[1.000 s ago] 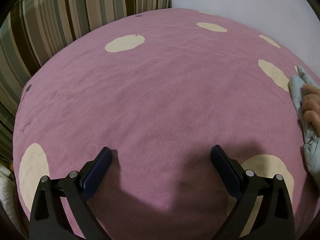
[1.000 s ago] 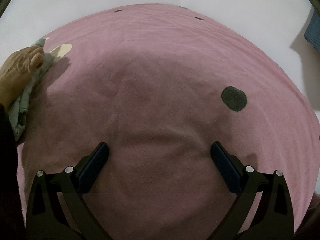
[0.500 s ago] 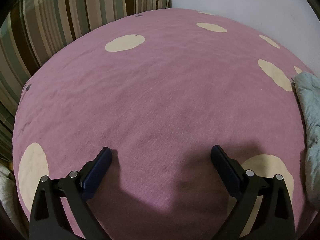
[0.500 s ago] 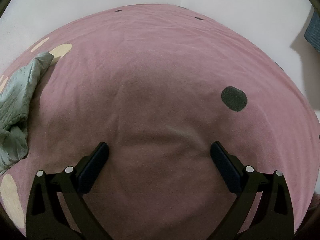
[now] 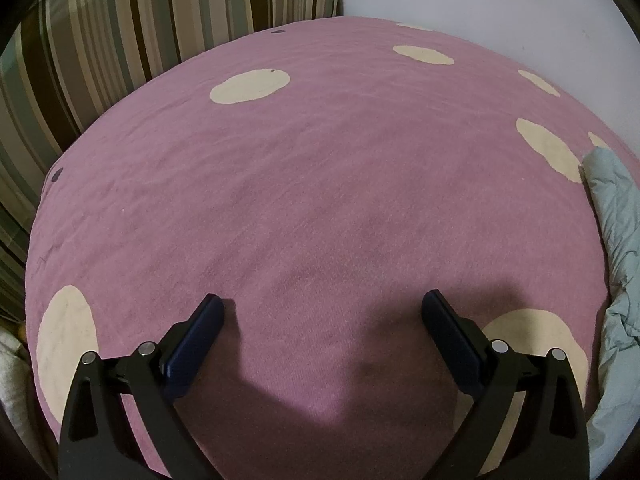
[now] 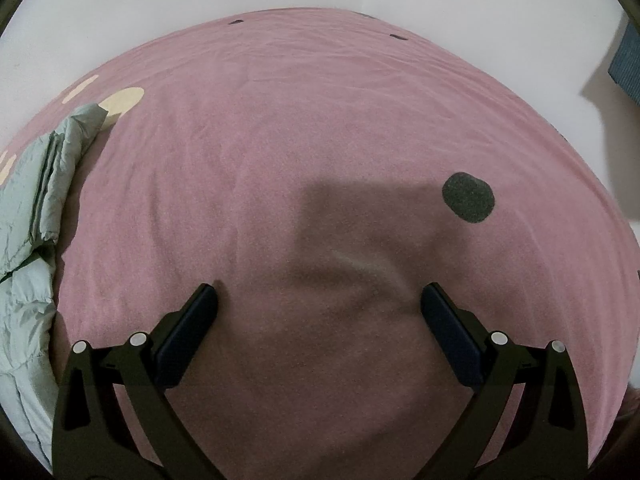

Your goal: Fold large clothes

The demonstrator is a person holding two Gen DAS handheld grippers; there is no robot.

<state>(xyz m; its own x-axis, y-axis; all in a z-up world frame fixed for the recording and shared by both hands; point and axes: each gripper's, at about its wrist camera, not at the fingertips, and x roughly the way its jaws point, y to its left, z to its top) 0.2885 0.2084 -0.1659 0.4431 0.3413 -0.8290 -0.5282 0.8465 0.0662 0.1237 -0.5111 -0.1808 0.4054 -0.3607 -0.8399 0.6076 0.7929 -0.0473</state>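
Note:
A crumpled pale green-grey garment (image 5: 616,240) lies on the pink bedsheet (image 5: 320,184) at the right edge of the left wrist view. The garment (image 6: 36,216) also shows at the left edge of the right wrist view, bunched in folds. My left gripper (image 5: 322,308) is open and empty above bare sheet, left of the garment. My right gripper (image 6: 318,300) is open and empty above bare sheet, right of the garment. Neither gripper touches the garment.
The sheet has cream spots (image 5: 250,86) and a dark grey spot (image 6: 468,197). A striped cushion (image 5: 120,40) stands at the back left. White wall (image 6: 480,8) runs behind the bed. A blue object (image 6: 626,64) is at the far right.
A bare hand that held the garment a second ago has left the view. The garment now lies spread further along the sheet. Both grippers have stayed still and open.

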